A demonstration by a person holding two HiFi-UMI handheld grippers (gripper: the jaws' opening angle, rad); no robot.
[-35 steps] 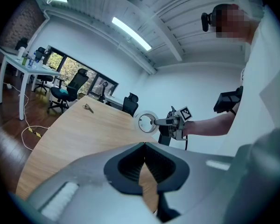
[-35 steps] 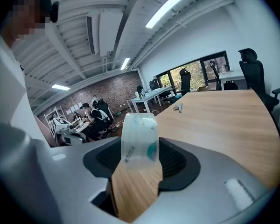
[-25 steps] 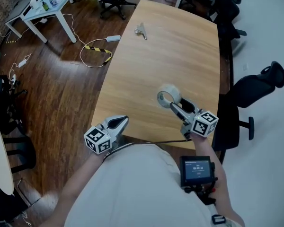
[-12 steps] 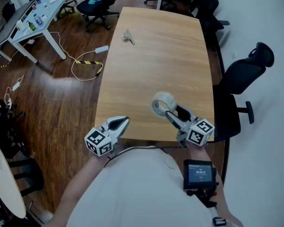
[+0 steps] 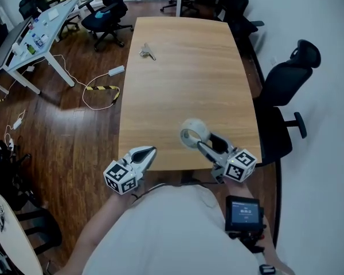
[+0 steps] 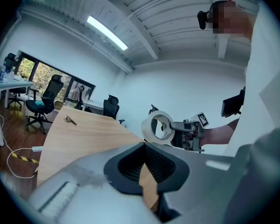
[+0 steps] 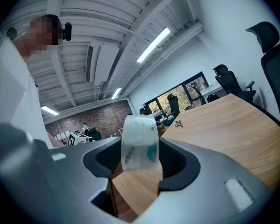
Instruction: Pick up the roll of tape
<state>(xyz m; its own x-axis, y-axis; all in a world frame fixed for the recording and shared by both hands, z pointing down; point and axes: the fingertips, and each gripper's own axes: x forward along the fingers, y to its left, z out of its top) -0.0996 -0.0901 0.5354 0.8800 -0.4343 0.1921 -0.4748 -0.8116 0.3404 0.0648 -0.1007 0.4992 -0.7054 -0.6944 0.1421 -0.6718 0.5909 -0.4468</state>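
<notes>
The roll of tape (image 7: 140, 143) stood upright between the jaws of the right gripper (image 7: 140, 158), clamped across its width; in the head view the roll of tape (image 5: 194, 133) hung clear of the wooden table (image 5: 183, 67), over its near end; the left gripper (image 5: 149, 152) sat at the table's near edge, well to the left of the roll, its jaws closed together on nothing; a bunch of keys (image 5: 147, 52) lay far up the table; a black office chair (image 5: 286, 85) stood beside its right edge.
</notes>
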